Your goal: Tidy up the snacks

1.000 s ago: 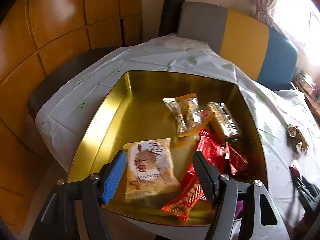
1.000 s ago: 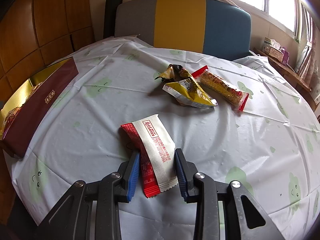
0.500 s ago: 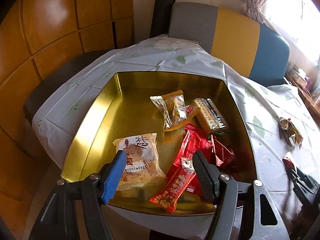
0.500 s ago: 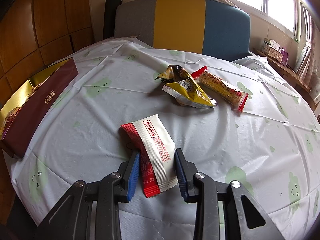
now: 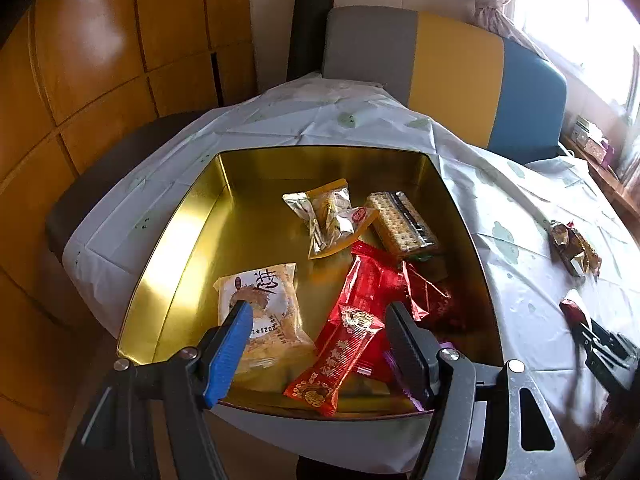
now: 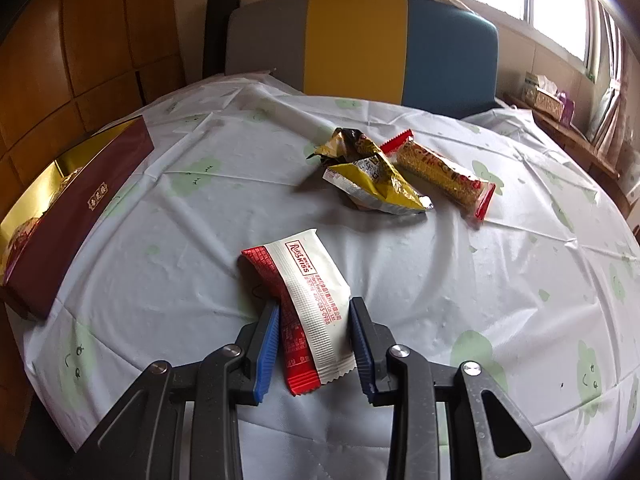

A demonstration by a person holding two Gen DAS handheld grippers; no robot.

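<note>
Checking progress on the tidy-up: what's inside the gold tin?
The gold tin holds a beige cake packet, a clear-and-orange pouch, a cracker pack and overlapping red wrappers. Anything beneath the red pile is covered.

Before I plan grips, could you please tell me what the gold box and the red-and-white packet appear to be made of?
Gold box: probably tin or foil-lined card; its glossy walls mirror light. Red-and-white packet: thin matte plastic film, with crimped, serrated end seals.
</note>
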